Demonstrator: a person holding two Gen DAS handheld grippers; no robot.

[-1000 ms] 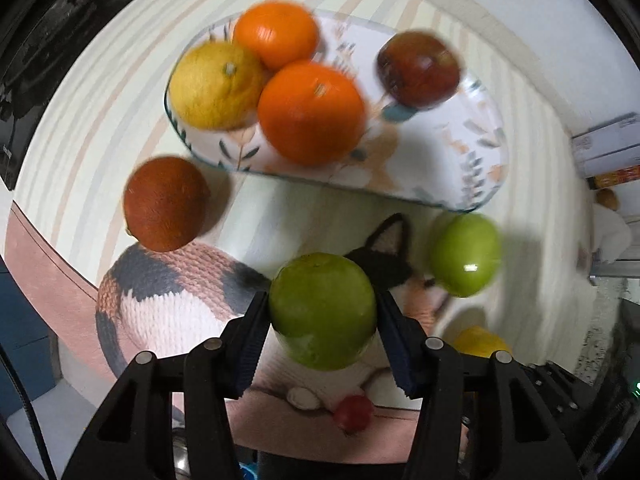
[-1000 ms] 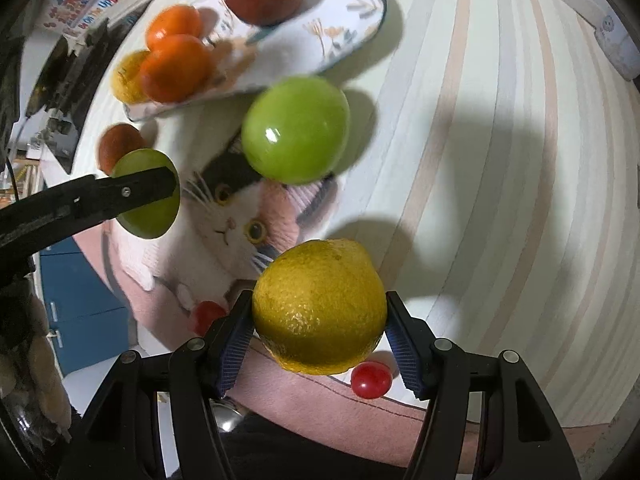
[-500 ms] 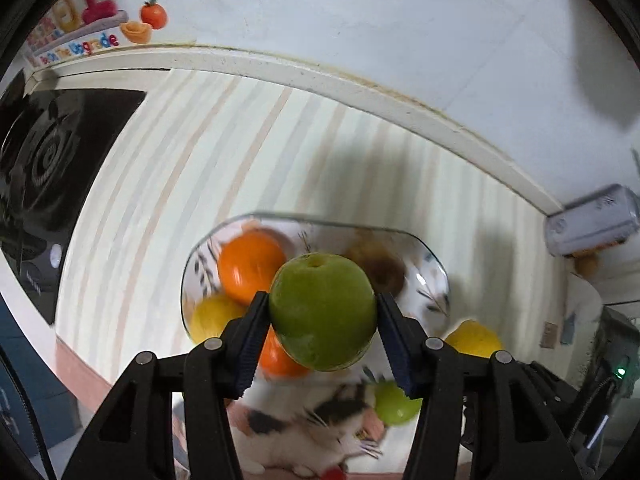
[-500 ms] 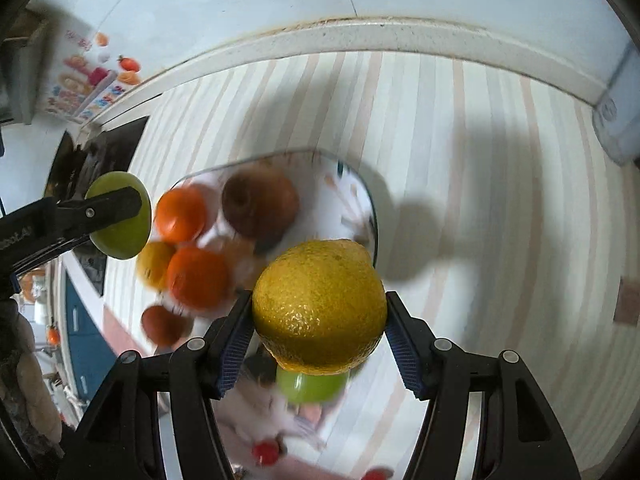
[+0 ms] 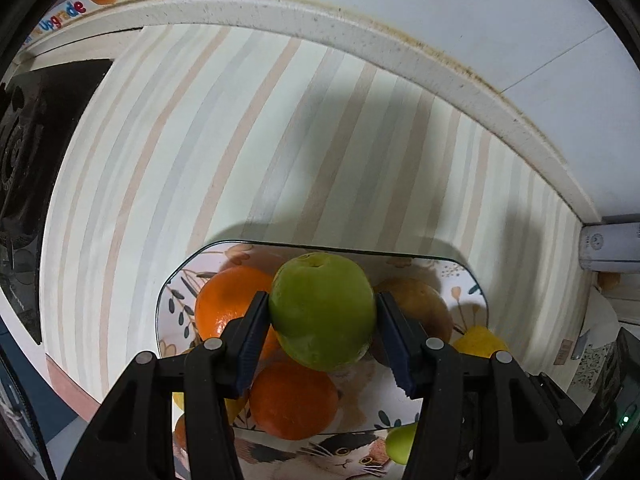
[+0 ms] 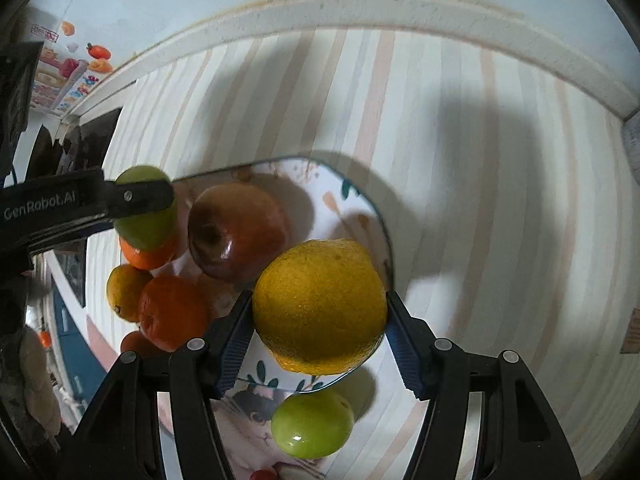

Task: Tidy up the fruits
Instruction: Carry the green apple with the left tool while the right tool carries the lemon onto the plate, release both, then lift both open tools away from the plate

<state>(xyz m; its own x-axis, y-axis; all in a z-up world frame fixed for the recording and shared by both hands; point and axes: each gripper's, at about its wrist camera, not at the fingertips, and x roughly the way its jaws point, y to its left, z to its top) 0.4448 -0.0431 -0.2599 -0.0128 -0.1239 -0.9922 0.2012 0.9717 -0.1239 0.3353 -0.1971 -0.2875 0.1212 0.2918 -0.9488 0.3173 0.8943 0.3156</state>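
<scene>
Striped cloth (image 5: 240, 140); "Upgrade" sticker (image 5: 60, 16) at 10 o'clock. L gripper (image 5: 322, 316), marked "GenRobot.AI", clamps apple (image 5: 322, 312); R gripper (image 6: 320, 320) clamps lemon (image 6: 320, 304), both above plate (image 6: 356, 200).

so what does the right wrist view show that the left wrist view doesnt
Only the right wrist view shows the right gripper shut on the yellow citrus, the red apple's colour, and the whole loose green apple on the cat mat in front of the plate.

Only the left wrist view shows the left gripper from behind, both jaws pressed on its green apple, and the white box at the right edge.

Both show the floral plate, its oranges and the striped cloth.
</scene>
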